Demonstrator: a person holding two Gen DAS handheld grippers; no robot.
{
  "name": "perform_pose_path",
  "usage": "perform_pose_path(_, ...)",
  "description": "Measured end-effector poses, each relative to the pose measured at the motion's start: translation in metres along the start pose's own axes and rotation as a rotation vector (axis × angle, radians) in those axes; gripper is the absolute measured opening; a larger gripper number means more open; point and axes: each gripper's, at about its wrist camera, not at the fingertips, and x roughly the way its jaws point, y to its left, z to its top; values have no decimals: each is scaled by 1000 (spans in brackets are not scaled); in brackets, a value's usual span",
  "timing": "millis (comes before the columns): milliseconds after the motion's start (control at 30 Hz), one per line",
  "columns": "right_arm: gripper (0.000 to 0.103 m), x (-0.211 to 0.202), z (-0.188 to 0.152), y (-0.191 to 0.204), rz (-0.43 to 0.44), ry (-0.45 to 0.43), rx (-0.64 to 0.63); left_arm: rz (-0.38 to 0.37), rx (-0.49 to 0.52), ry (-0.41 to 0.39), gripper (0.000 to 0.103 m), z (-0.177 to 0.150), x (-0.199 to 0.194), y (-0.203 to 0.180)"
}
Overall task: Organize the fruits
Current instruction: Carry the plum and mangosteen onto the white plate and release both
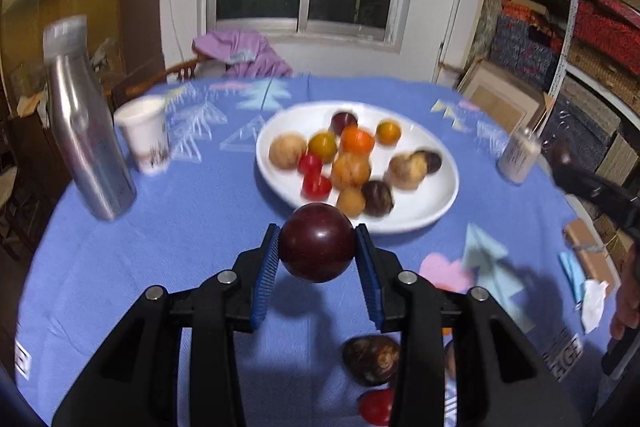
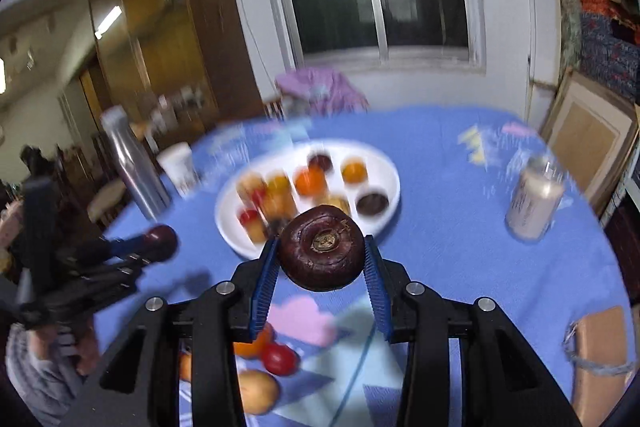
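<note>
My left tool (image 1: 317, 247) is clamped on a smooth plum (image 1: 317, 242), firm but slippery; my right tool (image 2: 321, 254) pinches a wrinkled dark fruit (image 2: 321, 247) across its widest part. The plate (image 1: 420, 215) sits just ahead of both.

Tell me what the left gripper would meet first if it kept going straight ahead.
Probably the near rim of the white oval plate, just beyond the smooth dark red plum in the left gripper; height above it is unclear.

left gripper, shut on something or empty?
Shut on a smooth dark-red fruit: the left gripper has both blue pads pressed against its sides, holding it above the blue tablecloth.
</note>
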Motion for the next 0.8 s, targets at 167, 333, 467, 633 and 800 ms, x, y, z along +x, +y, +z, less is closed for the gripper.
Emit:
perform_pose_path(167, 42, -26, 53, 13, 73, -105, -14, 12, 18, -75, 37, 56, -10, -15)
perform_pose_path(333, 42, 30, 72, 16, 85, -49, -7, 2, -30, -51, 37, 83, 31, -18)
perform_pose_path(467, 42, 93, 68, 8, 50, 51, 4, 0, -41, 20, 37, 83, 78, -14)
perform_pose_path(633, 42, 166, 58, -12, 11, 145, 51, 15, -25, 81, 37, 77, 126, -6)
perform_pose_path(800, 43, 210, 50, -29, -4, 210, 92, 8, -24, 132, 37, 73, 155, 4)
